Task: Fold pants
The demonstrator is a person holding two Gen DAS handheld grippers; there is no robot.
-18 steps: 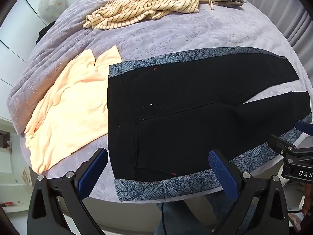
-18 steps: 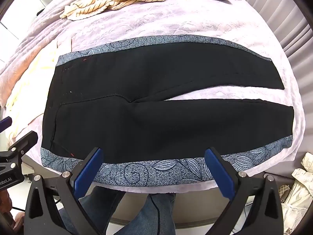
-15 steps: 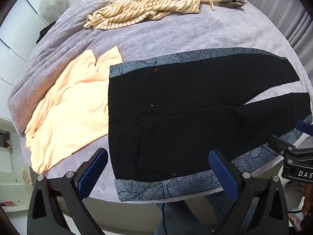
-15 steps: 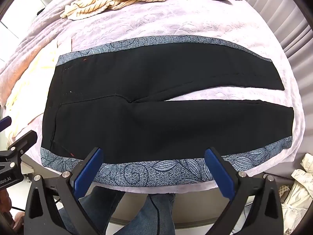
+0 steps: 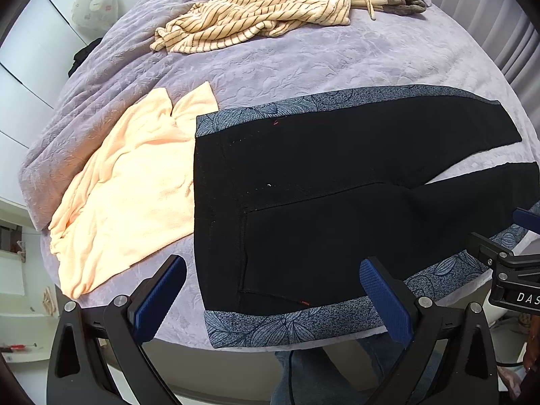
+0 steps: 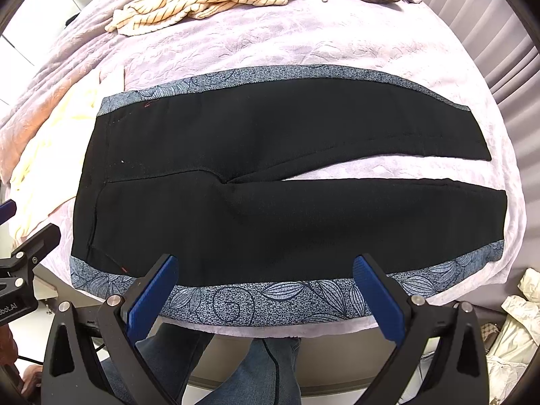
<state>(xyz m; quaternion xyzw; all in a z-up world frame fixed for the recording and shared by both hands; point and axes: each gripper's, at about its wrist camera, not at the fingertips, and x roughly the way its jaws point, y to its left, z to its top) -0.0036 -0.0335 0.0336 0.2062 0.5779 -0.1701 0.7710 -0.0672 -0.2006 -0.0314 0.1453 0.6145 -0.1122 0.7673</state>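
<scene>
1. Basically: the pants (image 6: 287,209) are limp woven cloth, probably light, no stiffness. They'll drape and drag on the bedspread (image 5: 303,64), which looks plush, so expect friction and some bunching if pulled flat across it.
2. Grip points: I'd take the near patterned side band (image 6: 270,298), one pinch close to the waistband (image 5: 216,202) and one close to the near leg hem (image 6: 499,222), then lift and carry over to the far band. A thin edge needs a deep pinch, or only the top layer comes up.
3. Risk: the two layers of the leg may slip against each other, and the crotch seam may pucker.
4. Position: pants lie flat on the bed, waistband to the left, legs to the right with a narrow gap between them. Near edge sits along the bed edge.
5. Look: black, with blue-grey leaf-print bands down both outer sides, small red stitch marks near the waist.
6. Left gripper (image 5: 270,295): fingers wide apart, nothing between them, hanging over the waist end.
7. Right gripper (image 6: 265,290): fingers wide apart, empty, above the near band mid-leg.
8. Neighbours: peach garment (image 5: 128,185) just beside the waistband, striped garment (image 5: 256,17) well apart at the far side.
</scene>
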